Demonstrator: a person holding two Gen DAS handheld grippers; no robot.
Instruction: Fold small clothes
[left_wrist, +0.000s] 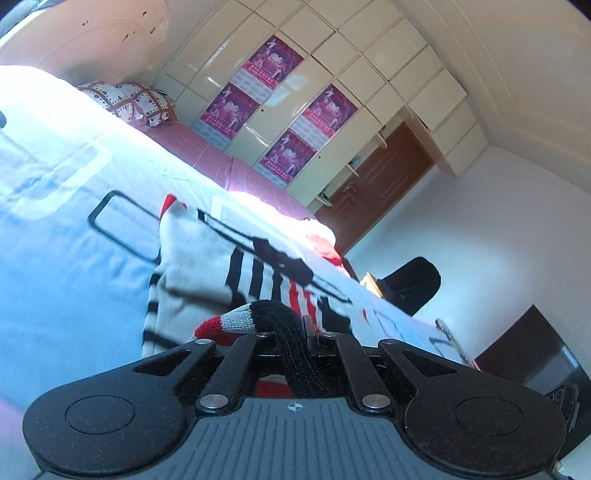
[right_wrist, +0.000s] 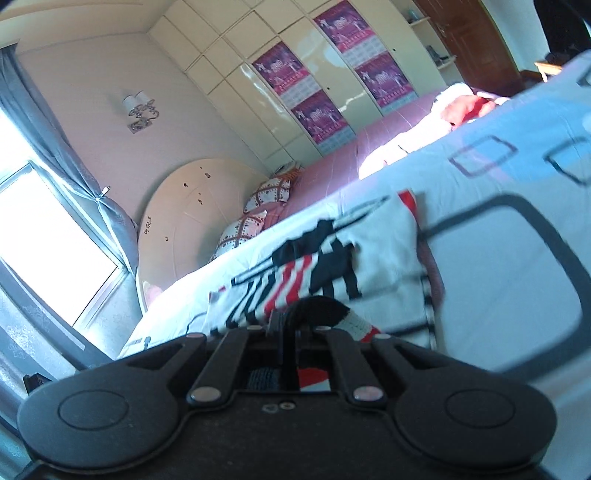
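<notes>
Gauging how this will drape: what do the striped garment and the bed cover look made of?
Striped garment: knit, seemingly cotton or wool blend; ribbed loops show at the black hem. Bed cover: smooth woven fabric, matte, probably cotton; soft creases.
</notes>
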